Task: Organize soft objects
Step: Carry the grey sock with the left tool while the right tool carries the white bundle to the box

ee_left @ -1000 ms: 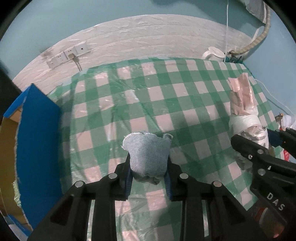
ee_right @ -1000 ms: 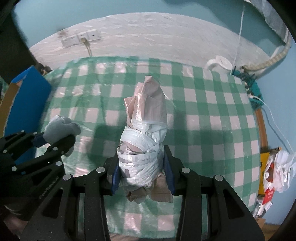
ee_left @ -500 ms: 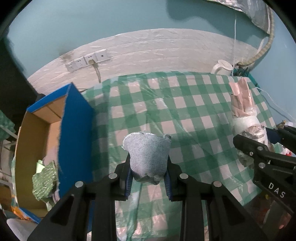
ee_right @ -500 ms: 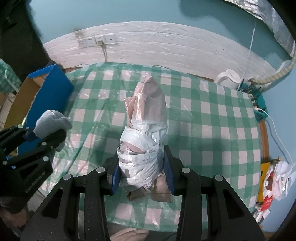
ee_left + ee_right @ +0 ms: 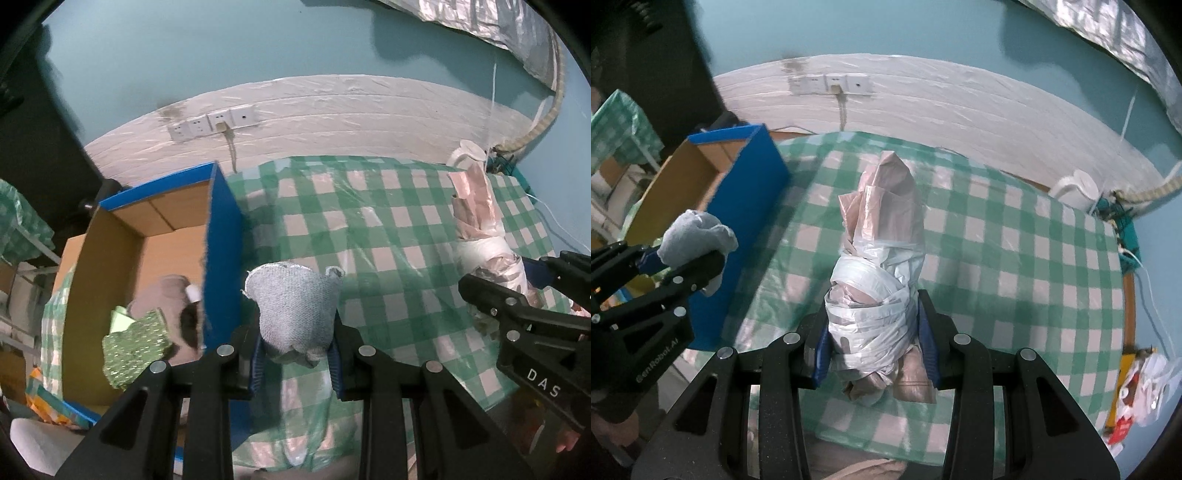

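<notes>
My left gripper is shut on a grey knitted cloth bundle, held in the air over the table's left edge beside the blue cardboard box; it also shows in the right wrist view. My right gripper is shut on a bundle of pink and white plastic bags, held above the checked table; it also shows in the left wrist view.
The open box holds a plush toy and a green sparkly item. The green-and-white checked tablecloth covers the table. A white kettle and cables stand at the far right corner. A wall socket strip is behind.
Both grippers have risen and drawn back with their bundles. The left one has shifted toward the box, whose inside now shows.
</notes>
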Available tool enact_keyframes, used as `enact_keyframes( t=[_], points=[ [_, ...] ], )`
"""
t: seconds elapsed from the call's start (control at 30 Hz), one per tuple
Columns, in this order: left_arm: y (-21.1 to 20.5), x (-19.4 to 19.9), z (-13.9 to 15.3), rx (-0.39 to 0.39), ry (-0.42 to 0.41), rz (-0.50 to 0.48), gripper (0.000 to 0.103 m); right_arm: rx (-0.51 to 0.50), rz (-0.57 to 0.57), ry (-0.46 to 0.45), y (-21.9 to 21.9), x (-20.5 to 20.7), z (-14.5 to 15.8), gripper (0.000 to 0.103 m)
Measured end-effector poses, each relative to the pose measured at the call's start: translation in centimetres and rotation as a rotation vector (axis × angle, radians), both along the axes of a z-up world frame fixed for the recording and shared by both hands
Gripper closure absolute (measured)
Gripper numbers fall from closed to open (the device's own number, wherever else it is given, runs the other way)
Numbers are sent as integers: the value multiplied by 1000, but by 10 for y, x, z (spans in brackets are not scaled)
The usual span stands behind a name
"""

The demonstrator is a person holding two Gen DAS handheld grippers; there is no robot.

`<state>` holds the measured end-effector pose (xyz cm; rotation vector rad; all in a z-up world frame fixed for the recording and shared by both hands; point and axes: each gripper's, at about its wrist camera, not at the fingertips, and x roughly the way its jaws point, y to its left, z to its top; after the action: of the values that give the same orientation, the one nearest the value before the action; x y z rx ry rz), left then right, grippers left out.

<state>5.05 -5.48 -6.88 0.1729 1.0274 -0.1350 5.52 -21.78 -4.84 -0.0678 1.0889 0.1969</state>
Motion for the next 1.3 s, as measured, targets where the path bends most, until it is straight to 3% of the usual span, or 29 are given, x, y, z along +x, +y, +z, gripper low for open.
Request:
enact_keyframes(
  t=[0.63, 1.3],
  points=[
    [81, -13, 20, -6, -48, 124, 74, 15, 159, -38, 98, 13, 23, 64],
    [167, -16, 6, -11, -36, 296, 74, 6, 353, -7, 200, 18, 8, 64]
  ],
)
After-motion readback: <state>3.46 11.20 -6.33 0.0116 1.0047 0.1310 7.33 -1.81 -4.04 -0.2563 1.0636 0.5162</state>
